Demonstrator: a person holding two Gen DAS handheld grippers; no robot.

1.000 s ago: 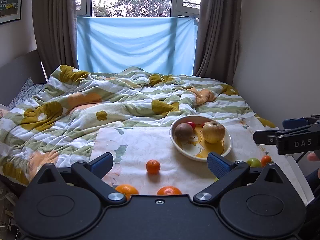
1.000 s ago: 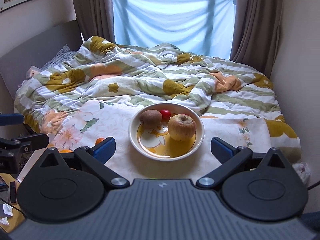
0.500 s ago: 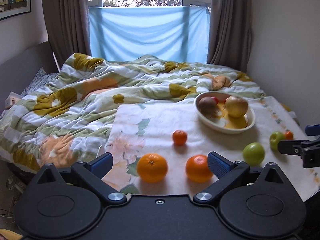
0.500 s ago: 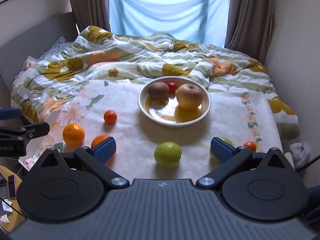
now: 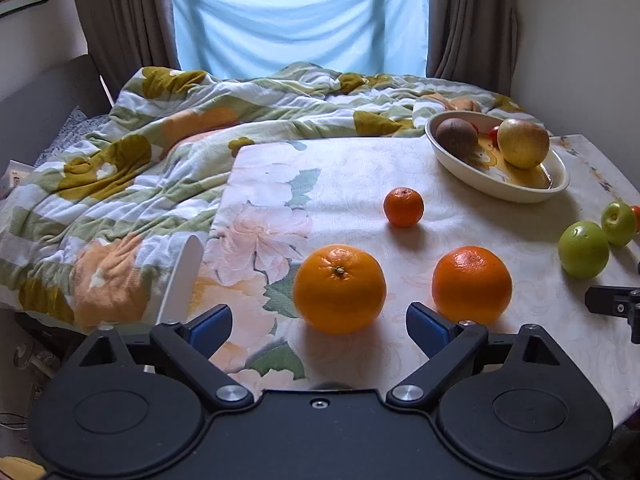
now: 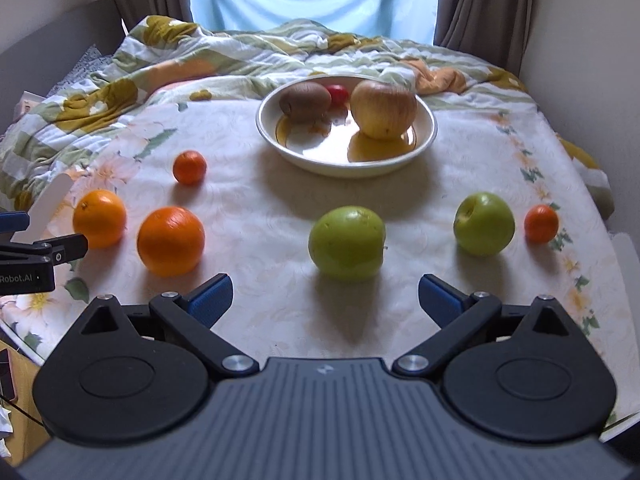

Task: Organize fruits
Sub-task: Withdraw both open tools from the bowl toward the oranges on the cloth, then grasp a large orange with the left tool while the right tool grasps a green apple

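Orange (image 5: 340,288) just ahead between wide left tongs (image 5: 319,325)

We've dropped both grippers toward the table; left gripper (image 5: 319,326) jaws just narrowed slightly, wide apart, nothing between them.

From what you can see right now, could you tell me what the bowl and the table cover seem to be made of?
Bowl: likely glazed ceramic or melamine; its glossy inside mirrors the apple.
Table cover: looks like matte embossed vinyl or fabric, with a printed flower pattern.
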